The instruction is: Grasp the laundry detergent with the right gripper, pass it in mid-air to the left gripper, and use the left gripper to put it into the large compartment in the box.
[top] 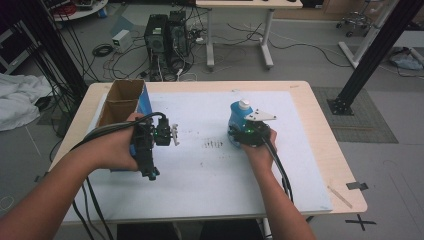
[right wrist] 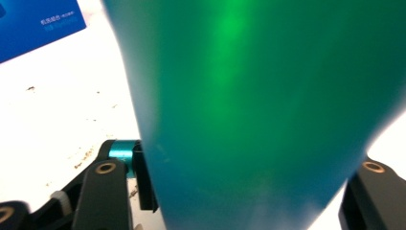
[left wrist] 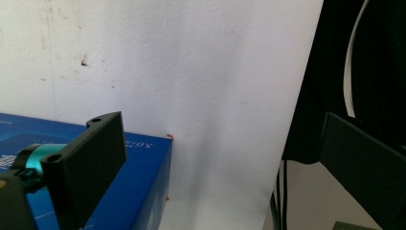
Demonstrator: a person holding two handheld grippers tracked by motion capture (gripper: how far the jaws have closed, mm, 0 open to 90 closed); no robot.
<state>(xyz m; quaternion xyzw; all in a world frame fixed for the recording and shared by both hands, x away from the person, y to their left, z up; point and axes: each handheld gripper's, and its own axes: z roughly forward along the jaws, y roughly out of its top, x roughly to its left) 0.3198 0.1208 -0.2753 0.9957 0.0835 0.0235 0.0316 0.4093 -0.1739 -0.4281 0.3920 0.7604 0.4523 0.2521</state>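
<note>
Blue, white-capped bottle (top: 239,116) stands upright, squeezed between the right gripper's (top: 240,131) jaws; left gripper's (top: 172,134) jaws gape wide.

bottle (top: 239,116): blue plastic body, wide at the base and narrowing upward, with a white cap on top
bottle pose: upright on the white mat, right of the table's middle
bottle close up (right wrist: 258,110): in the right gripper view its smooth wall looks blue-green with a pale green gleam, and it stands between the two black jaws
box (top: 141,100): blue carton with brown cardboard inside, top open
box place: left part of the table, on the mat's left edge, well apart from the bottle
box close up (left wrist: 143,163): glossy blue face with small white print
</note>
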